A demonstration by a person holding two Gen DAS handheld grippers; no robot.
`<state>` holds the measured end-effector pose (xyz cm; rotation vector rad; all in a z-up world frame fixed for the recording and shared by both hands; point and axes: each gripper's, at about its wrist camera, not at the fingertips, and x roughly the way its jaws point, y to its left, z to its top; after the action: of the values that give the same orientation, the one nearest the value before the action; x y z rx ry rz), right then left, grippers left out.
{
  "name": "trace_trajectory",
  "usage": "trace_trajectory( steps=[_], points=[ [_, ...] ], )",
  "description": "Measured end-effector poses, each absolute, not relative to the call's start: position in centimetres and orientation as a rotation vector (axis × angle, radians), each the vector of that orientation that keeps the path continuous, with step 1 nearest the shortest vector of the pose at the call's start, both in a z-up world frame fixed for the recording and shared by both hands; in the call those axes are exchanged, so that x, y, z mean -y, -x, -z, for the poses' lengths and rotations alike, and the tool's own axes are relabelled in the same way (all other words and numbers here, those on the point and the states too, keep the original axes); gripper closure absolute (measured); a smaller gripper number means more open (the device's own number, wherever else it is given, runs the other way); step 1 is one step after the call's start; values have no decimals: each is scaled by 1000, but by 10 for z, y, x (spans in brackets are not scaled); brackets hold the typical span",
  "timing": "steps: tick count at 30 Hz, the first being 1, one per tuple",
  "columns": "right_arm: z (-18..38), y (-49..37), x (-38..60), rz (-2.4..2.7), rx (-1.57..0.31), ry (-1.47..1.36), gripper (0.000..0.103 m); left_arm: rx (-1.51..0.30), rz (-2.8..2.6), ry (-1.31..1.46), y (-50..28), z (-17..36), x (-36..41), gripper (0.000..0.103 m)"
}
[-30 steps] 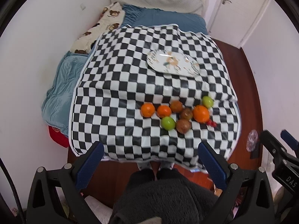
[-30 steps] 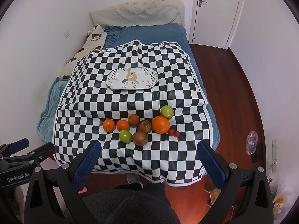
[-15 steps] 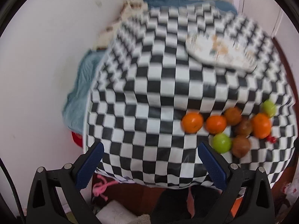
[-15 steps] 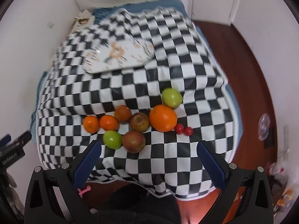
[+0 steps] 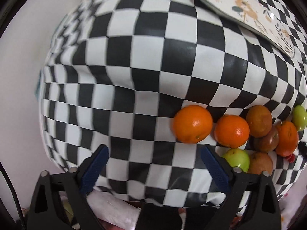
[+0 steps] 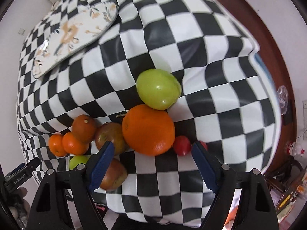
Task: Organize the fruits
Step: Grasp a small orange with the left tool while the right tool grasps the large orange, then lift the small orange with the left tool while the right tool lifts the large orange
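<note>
Checkered black-and-white cloth [image 6: 191,44] covers a bed here, with white wall on one side and dark wood floor [image 6: 268,19] on the other. An oval flowered plate [image 6: 76,28] lies on the cloth, well apart from the fruit, which is bunched near the cloth's front edge.

Taking the big orange [image 6: 148,130] as the landmark: a green apple [image 6: 158,89] touches its far side, a reddish-brown fruit [image 6: 109,136] presses against its left, and two small red tomatoes [image 6: 182,145] sit just to its right. Further left come a brownish-orange fruit [image 6: 84,127] and two small oranges, with another green apple and brown fruit nearer the edge.

The right tongs [image 6: 151,161] hover nearly straight over the big orange, which lies just ahead of the tips and lined up with the gap. Their jaws stand wide with nothing between them and have just been closing a little. The left tongs [image 5: 153,163], also wide, empty and lately narrowing, hang over bare cloth; the outermost small orange [image 5: 192,126] lies ahead and to their right.

The right hand is judged nearer to a pick. The orange is round, so no long axis matters.
</note>
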<state>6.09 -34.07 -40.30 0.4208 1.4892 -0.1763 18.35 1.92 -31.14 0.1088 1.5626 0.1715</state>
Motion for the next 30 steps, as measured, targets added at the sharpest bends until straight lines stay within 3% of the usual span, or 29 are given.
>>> trace_trajectory(
  steps=[9,15,17,22,26,30],
  points=[
    [461,-85,330,105,-1605,-373,18,-1593,-144,-35,-201,344,9,13],
    [477,-100,325,88,-1619,-375,18,-1564,-44,50,-200,362,33,36],
    [478,-100,327,86,-1620,-393,18,-1563,4,69,-205,364,55,55],
    [472,-94,332,97,-1605,-394,19,-1563,46,14,-213,366,89,55],
    [456,-84,333,121,-1627,-380,20,-1576,78,39,-210,364,90,62],
    [448,-77,326,140,-1629,-359,19,-1582,153,63,-219,377,100,58]
  ],
)
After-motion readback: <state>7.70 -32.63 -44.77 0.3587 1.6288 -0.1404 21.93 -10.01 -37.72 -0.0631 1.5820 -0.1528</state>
